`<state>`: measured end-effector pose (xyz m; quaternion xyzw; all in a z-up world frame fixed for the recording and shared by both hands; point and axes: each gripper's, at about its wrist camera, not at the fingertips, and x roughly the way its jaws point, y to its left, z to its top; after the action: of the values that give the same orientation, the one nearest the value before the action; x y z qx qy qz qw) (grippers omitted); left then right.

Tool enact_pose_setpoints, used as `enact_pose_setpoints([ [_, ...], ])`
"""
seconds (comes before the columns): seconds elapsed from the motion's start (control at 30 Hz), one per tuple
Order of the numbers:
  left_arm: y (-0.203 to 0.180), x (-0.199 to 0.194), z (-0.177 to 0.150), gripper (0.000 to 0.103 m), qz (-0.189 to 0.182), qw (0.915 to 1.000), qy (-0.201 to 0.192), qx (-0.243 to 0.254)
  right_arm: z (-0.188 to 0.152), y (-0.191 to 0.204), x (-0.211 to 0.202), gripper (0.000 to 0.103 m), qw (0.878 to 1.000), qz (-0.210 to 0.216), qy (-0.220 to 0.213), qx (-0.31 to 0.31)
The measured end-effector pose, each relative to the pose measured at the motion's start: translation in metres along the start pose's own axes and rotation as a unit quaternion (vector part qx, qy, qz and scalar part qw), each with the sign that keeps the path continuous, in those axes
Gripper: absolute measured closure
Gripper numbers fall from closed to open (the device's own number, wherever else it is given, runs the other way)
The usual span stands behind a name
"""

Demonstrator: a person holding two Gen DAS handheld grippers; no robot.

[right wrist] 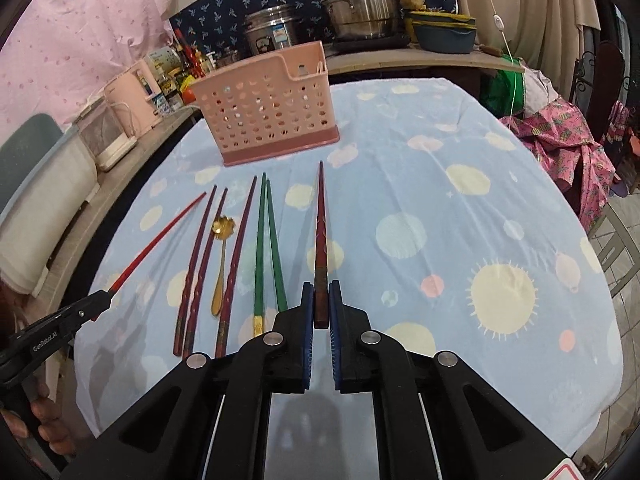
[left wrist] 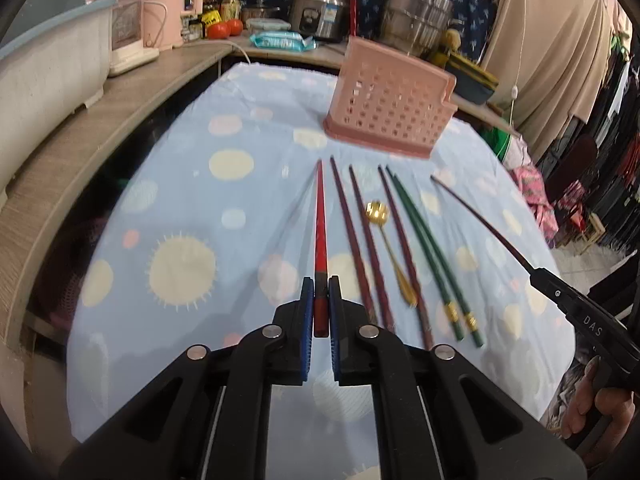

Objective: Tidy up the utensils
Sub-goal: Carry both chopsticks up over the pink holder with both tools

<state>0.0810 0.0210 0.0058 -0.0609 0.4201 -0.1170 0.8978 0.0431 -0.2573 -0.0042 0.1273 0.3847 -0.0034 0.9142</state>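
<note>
Two chopsticks are in hand at once: the left gripper (left wrist: 320,300) is clamped narrow on the thick end of a red chopstick (left wrist: 320,220), and the right gripper (right wrist: 320,304) is clamped the same way on a dark red chopstick (right wrist: 321,232). Each stick juts forward from between the pads, tip slanting down toward the cloth (right wrist: 440,160), and each looks clear of the table rather than resting on it, though the blur makes that hard to confirm. Ahead of both tips stands the pink basket (right wrist: 264,116), upright on its darker base, its open top the likely goal. To do this step well, each stick probably needs to be carried above the basket rim and tipped so the thin end leads down into a compartment; a grip this close to the butt end leaves a long lever, so slow wrist turns would help keep the sticks from swinging or twisting between the pads. Bringing one hand in at a time should also avoid crossing sticks over the narrow opening. Between the held pair, on the cloth, lie three maroon chopsticks (right wrist: 200,256), a gold spoon (right wrist: 222,252) and two green chopsticks (right wrist: 266,248), untouched and awaiting their turn.
</note>
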Motion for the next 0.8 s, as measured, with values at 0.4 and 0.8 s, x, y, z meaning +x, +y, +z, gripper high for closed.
enact_pose_setpoints([
  [0.4,-0.003,-0.045,0.083,0.096,-0.010,0.9946,-0.104,0.001,0.073,-0.003,-0.039,0.096,0.996,0.031,-0.084,0.014],
  [0.8,-0.024,-0.064,0.168,0.096,-0.025,0.9835,-0.177,0.026,0.157,0.000,-0.060,0.096,0.986,0.052,-0.160,0.016],
])
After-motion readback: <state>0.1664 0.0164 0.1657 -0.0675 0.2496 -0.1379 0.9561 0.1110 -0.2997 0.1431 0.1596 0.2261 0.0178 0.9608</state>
